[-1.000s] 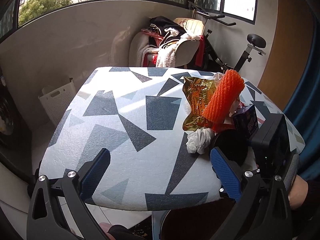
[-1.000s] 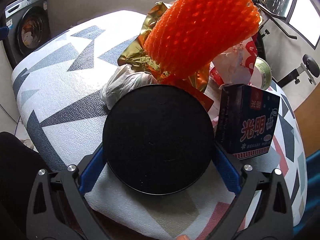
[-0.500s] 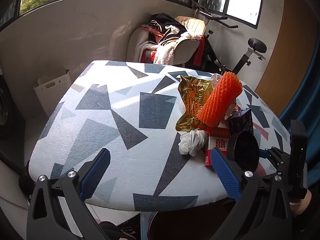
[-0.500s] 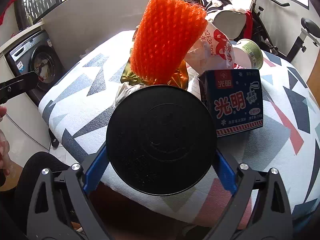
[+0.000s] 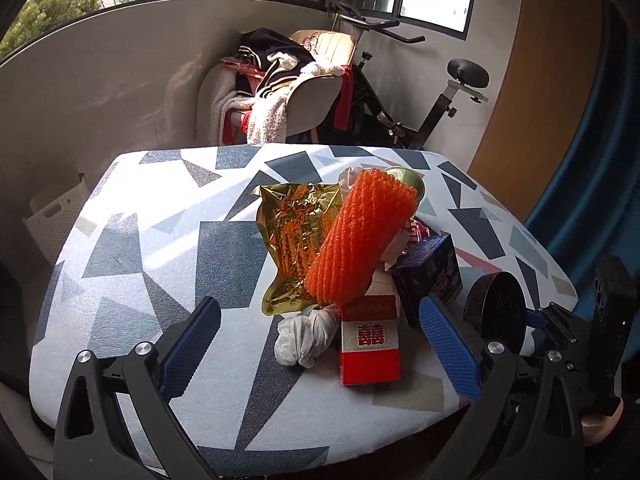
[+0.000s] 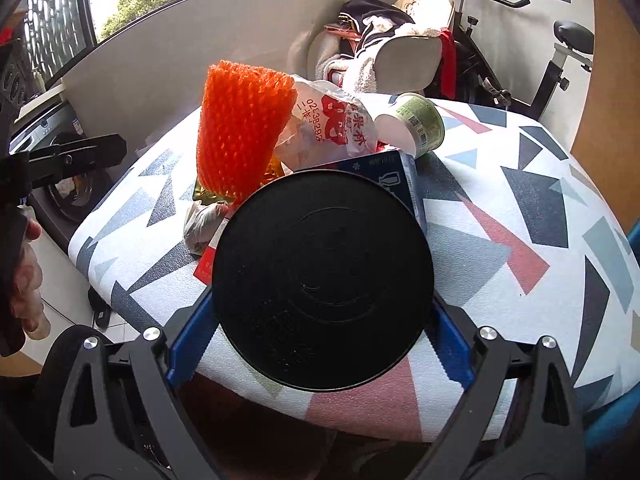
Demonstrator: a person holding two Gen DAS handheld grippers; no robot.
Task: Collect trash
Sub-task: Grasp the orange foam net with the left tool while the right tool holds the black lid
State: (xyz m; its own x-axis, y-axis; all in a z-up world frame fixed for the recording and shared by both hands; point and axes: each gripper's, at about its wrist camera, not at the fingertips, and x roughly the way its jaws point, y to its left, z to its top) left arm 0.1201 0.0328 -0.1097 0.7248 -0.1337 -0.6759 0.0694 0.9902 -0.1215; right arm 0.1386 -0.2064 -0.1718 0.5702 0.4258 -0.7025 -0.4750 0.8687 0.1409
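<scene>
Right gripper point(image 6: 320, 316) is clamping a black round lid point(image 6: 323, 280) at the table's point(image 5: 132, 264) near edge; left gripper point(image 5: 320, 344) is hovering wide open before piled trash: orange foam net point(image 5: 360, 244), gold foil bag point(image 5: 296, 236), red box point(image 5: 370, 346).

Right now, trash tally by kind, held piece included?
Boxes: 2, red box, dark blue carton
Wrappers and bags: 4, gold foil wrapper, orange foam net, white wad, printed plastic bag
Cups: 1, green paper cup
Lids: 1, black round lid, in right gripper
Total: 8
</scene>
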